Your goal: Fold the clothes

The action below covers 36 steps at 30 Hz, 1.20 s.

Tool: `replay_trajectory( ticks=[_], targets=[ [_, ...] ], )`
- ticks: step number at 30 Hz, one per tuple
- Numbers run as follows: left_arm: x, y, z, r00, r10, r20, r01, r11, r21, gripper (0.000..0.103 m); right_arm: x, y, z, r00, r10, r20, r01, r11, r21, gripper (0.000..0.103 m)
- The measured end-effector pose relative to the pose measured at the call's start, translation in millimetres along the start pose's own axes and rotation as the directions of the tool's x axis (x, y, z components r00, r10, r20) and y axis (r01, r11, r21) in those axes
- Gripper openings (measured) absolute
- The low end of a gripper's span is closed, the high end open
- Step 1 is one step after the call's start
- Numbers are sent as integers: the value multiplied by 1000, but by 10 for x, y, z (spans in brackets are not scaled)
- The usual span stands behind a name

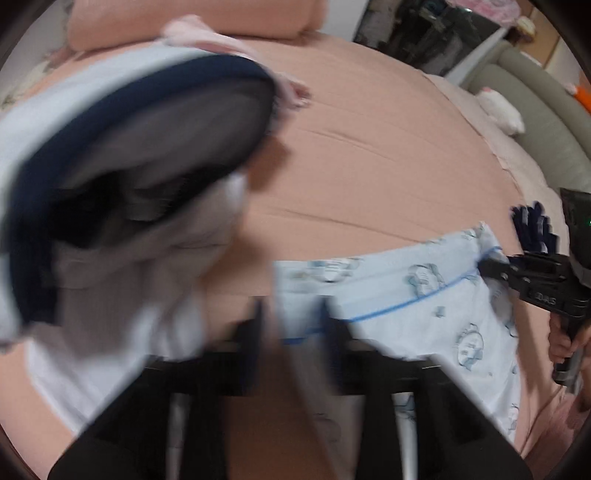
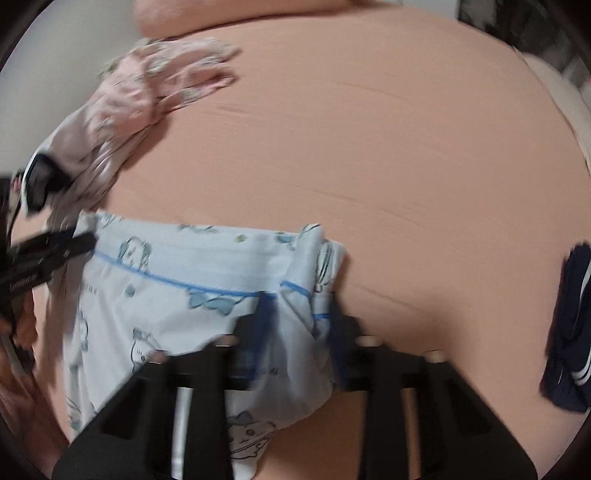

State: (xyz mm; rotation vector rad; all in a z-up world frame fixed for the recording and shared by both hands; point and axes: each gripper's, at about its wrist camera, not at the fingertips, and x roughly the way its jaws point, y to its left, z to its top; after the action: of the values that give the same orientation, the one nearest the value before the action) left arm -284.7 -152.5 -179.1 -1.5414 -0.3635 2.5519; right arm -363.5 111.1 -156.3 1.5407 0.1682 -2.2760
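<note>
A light-blue garment with cartoon prints and a blue stripe [image 1: 413, 295] is stretched over the peach bed sheet [image 1: 369, 155]. In the left wrist view my left gripper [image 1: 293, 321] is shut on the garment's left edge, with cloth bunched between its blurred fingers. At the far right my right gripper [image 1: 484, 266] pinches the opposite edge. The right wrist view shows the same garment [image 2: 177, 280], with my right gripper [image 2: 301, 317] shut on its folded right corner. My left gripper [image 2: 88, 242] clamps its left edge there. A hand holds each gripper's handle.
A heap of white, navy and grey clothes [image 1: 129, 166] lies close on the left, with a pink garment [image 2: 147, 96] behind it. A navy garment with white stripes [image 2: 569, 325] lies on the right. A peach pillow [image 1: 192, 22] lies at the bed's head, and a grey-green sofa [image 1: 535, 110] stands beyond.
</note>
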Motion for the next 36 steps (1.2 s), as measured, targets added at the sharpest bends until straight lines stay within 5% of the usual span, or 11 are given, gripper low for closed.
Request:
replay_trajectory(
  ticks=[7, 11, 13, 17, 20, 24, 28, 34, 36],
  targets=[
    [40, -407, 378, 992, -128, 9, 126, 988, 90, 9, -621, -369, -217, 991, -49, 121, 35, 993, 115, 7],
    [439, -641, 620, 992, -119, -36, 124, 980, 153, 17, -490, -854, -120, 993, -71, 92, 47, 971, 236, 11],
    [341, -637, 452, 990, -128, -56, 134, 984, 117, 21, -143, -1027, -138, 998, -61, -5, 60, 963, 264, 17],
    [56, -611, 49, 983, -159, -93, 162, 986, 28, 42, -420, -1019, -234, 995, -55, 85, 25, 948, 317, 35],
    [-158, -592, -254, 976, -184, -119, 181, 983, -39, 43, -826, -880, -462, 985, -61, 163, 6, 948, 319, 39],
    [-443, -567, -657, 964, -219, -150, 201, 971, -129, 45, -1089, -639, -1192, 983, 125, 137, -166, 921, 352, 43],
    [-607, -656, -1294, 946, -263, -191, 226, 954, -195, 53, -1003, -190, -1855, 952, 296, 81, -303, 869, 392, 44],
    [-634, -797, -1803, 945, -279, -173, 238, 945, -223, 51, -785, 357, -2254, 934, 356, 27, -338, 856, 391, 45],
    [-590, -896, -1818, 944, -276, -179, 241, 951, -194, 31, -715, 483, -2246, 938, 343, 42, -334, 867, 370, 47]
  ],
)
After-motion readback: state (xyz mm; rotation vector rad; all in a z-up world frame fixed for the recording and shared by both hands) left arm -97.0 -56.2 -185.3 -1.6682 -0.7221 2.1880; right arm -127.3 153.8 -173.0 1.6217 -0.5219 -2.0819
